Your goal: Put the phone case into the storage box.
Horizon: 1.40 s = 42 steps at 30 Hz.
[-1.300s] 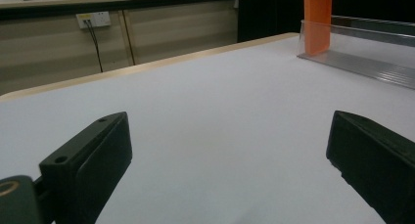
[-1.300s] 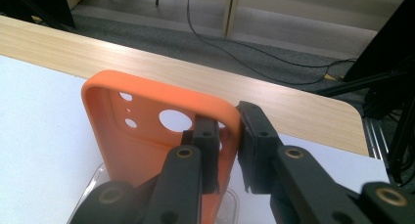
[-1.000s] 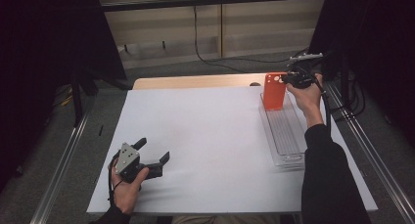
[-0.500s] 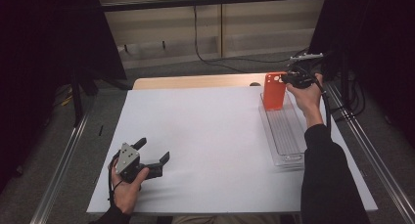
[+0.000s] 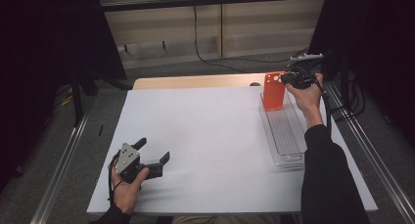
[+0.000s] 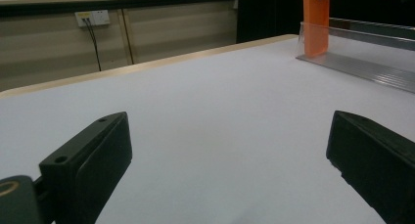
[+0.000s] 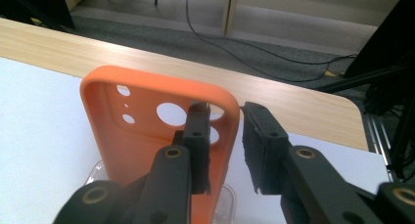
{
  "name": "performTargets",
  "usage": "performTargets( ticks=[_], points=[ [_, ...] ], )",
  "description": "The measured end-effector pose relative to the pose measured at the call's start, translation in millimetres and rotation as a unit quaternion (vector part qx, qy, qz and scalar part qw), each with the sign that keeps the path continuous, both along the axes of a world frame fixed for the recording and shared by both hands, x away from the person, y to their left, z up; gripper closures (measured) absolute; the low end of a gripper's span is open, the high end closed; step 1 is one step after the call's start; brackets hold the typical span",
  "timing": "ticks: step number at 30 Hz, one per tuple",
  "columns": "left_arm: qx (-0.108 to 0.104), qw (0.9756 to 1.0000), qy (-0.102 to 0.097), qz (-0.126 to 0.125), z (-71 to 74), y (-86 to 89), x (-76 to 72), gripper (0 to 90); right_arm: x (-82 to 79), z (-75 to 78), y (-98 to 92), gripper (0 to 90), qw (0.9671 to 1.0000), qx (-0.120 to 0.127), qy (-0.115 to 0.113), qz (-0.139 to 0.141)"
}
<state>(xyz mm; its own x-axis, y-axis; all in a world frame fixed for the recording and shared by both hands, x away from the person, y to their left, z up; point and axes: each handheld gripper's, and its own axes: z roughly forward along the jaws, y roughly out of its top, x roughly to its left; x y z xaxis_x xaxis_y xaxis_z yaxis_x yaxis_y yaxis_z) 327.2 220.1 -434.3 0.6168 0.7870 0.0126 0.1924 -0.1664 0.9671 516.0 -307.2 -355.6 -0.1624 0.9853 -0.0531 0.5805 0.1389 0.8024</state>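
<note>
An orange phone case point(image 5: 274, 89) stands upright at the far end of a clear plastic tray point(image 5: 286, 136) on the right of the table. My right gripper point(image 5: 286, 78) is at the case's top right corner. In the right gripper view the case point(image 7: 147, 145) has its side wall between the jaws of that gripper point(image 7: 222, 111). One jaw is inside the shell and one outside, with small gaps, and they have just been opening. My left gripper point(image 5: 154, 149) rests near the front left of the white sheet, open and with nothing in it point(image 6: 225, 136). The left gripper view also shows the case point(image 6: 315, 23) and the tray point(image 6: 362, 62) far off.
A white sheet point(image 5: 205, 136) covers the table, with a wooden strip point(image 5: 195, 81) along the far edge. Metal rails point(image 5: 63, 165) run down both sides. A cable point(image 5: 210, 57) lies on the floor beyond.
</note>
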Motion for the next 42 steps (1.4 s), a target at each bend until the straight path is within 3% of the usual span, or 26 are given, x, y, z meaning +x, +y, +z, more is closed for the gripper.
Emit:
performTargets(
  ticks=[11, 19, 26, 32, 39, 42],
  points=[
    [-0.003, 1.0, -0.002, 0.004, 0.3, 0.5, -0.4, 3.0, -1.6, 2.1, -1.7, 69.0, 1.0, 0.004, 0.0, -0.003],
    [-0.003, 1.0, -0.002, 0.007, 0.1, 0.1, -0.8, 3.0, -3.9, 3.7, -4.3, 59.7, 0.9999, 0.015, 0.0, -0.005],
    [0.0, 0.9999, -0.002, 0.011, -0.1, 1.8, -0.4, 3.0, -5.7, 4.0, -4.6, 43.1, 0.9997, 0.023, -0.003, 0.0],
    [0.001, 0.9999, 0.0, 0.012, -0.2, 2.6, 0.1, 3.0, -6.1, 5.0, -2.5, 34.4, 0.9998, 0.016, -0.008, 0.004],
    [-0.005, 0.9998, 0.003, 0.016, -0.5, 3.1, 1.5, 3.0, -8.7, 6.8, -3.0, 18.5, 0.9992, 0.032, -0.021, 0.011],
    [-0.006, 0.9998, 0.004, 0.016, -0.5, 3.0, 1.9, 3.0, -10.4, 5.8, -2.7, 15.9, 0.9988, 0.042, -0.024, 0.01]
  ],
)
